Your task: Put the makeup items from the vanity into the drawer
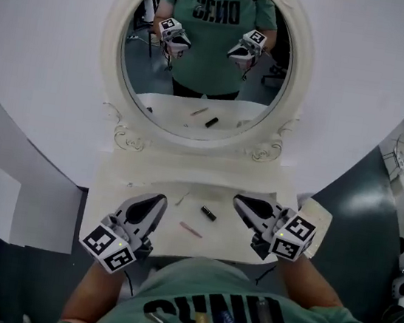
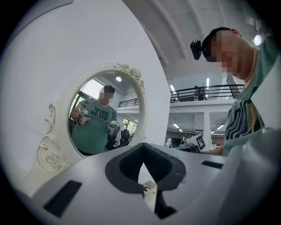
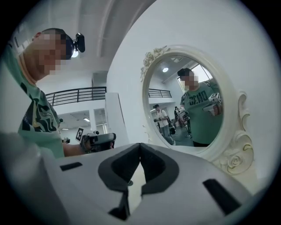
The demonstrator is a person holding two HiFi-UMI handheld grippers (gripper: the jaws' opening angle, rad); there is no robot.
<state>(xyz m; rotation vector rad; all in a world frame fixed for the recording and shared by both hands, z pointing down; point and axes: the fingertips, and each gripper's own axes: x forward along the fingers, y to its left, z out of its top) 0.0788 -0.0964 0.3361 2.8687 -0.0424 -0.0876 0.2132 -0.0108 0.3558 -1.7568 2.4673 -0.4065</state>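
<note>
White vanity table (image 1: 148, 175) carries a black lipstick tube (image 1: 208, 212) and a pink pencil (image 1: 190, 229), near each other between my two grippers. My left gripper (image 1: 157, 201) and right gripper (image 1: 241, 200) hover above it, jaws pressed together on nothing, facing the oval mirror (image 1: 194, 107).

vanity (image 1: 133, 173): smooth; matt white | mirror (image 1: 203, 45): glossy glass | frame (image 1: 267, 151): carved; matt | shirt (image 1: 241, 304): printed cloth

The mirror (image 1: 114, 33) stands at the back of the counter (image 1: 132, 177). On the counter a small tube (image 1: 208, 212) lies midway, with a thin pencil (image 1: 191, 229) just before it. The left claw (image 1: 158, 200) is left of both and the right claw (image 1: 240, 200) right of them.
</note>
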